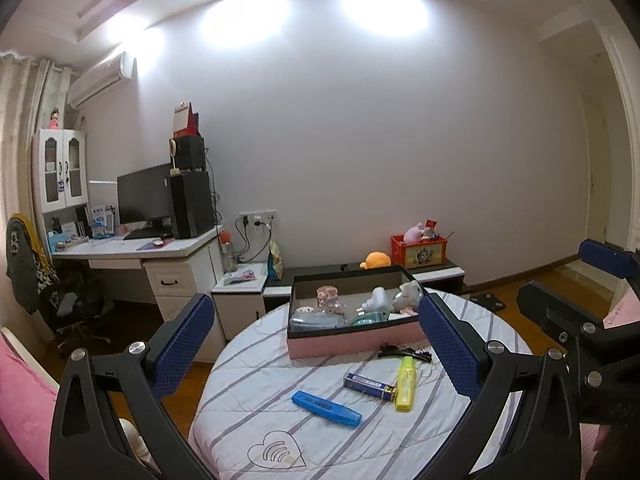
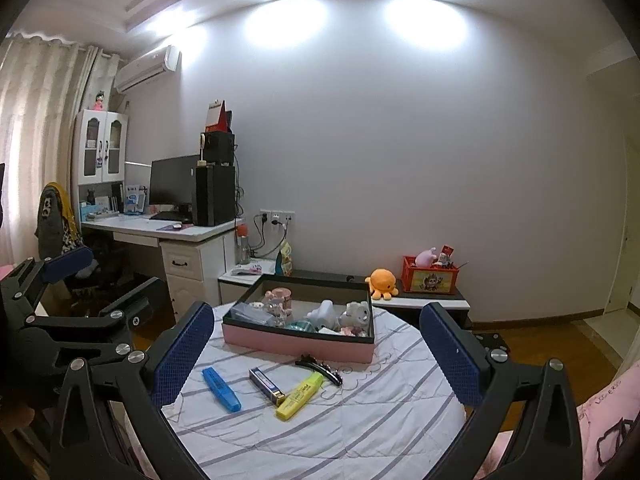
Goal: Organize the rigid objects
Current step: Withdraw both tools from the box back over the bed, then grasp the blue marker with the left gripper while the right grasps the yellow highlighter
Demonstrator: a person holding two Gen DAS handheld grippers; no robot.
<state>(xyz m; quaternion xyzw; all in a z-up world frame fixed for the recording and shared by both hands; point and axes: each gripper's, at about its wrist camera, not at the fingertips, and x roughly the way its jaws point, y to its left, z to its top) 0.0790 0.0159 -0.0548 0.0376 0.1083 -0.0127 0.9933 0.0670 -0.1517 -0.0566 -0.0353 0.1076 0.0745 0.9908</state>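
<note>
A round counter (image 2: pixel 320 432) under a striped cloth sits in a bedroom with a white wall, a desk (image 2: pixel 168 228) far left and a red crate (image 2: pixel 430 278) far right. Between my right gripper (image 2: pixel 316 356) fingers lie a blue marker (image 2: pixel 221 389), a battery (image 2: pixel 266 386), a yellow highlighter (image 2: pixel 300 395) and a black clip (image 2: pixel 319 367). Beyond them stands a pink box (image 2: pixel 298 342) of trinkets. My left gripper (image 1: pixel 316 344) hovers alongside. Both grippers' fingers are spread wide, holding nothing.
</note>
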